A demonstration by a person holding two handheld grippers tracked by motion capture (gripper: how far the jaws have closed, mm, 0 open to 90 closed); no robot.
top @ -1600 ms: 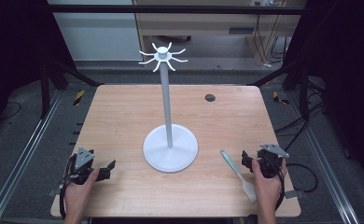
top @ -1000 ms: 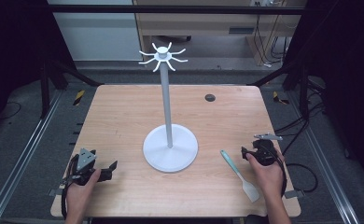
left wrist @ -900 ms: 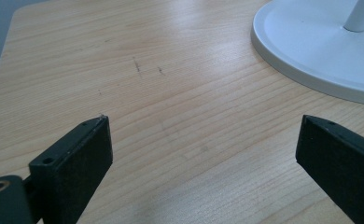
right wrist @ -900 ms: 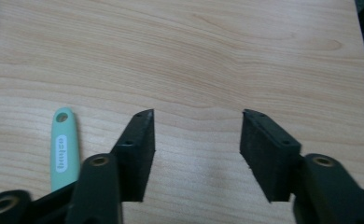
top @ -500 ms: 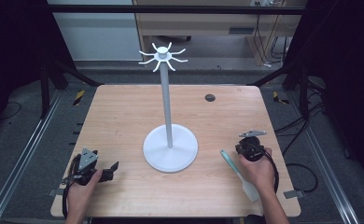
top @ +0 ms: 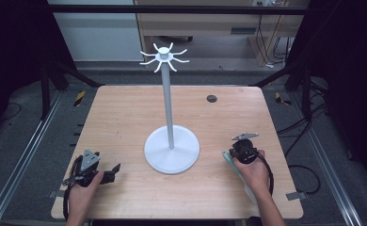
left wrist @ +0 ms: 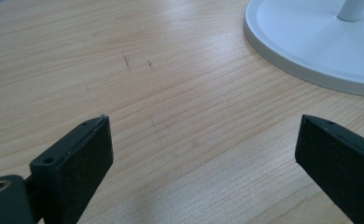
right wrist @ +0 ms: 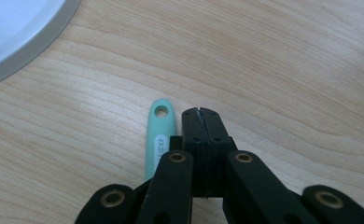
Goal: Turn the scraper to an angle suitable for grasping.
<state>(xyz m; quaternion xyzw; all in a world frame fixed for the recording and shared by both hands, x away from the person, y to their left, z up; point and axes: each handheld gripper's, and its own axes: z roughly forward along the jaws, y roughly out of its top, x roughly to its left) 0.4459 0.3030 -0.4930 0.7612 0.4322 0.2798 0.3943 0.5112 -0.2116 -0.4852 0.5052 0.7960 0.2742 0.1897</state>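
A white stand (top: 169,108) with a ring of hooks on top rises from a round base (top: 172,150) at the table's middle. A mint-green utensil (top: 228,159) lies flat to the right of the base, partly under the person's right hand. In the right gripper view its handle end (right wrist: 159,135), with a hanging hole, lies just left of my right gripper (right wrist: 202,112). That gripper (top: 243,147) is shut with nothing between its jaws. My left gripper (top: 112,173) rests near the front left, open and empty (left wrist: 204,120), facing the base (left wrist: 320,42).
The wooden table (top: 125,117) has a small dark round hole (top: 211,98) at the back right. Metal rails and cables run along the floor on both sides. The base's rim (right wrist: 17,28) lies close to the upper left of my right gripper.
My right hand has moved left, over the utensil and up to its handle end. The left hand has stayed where it was.
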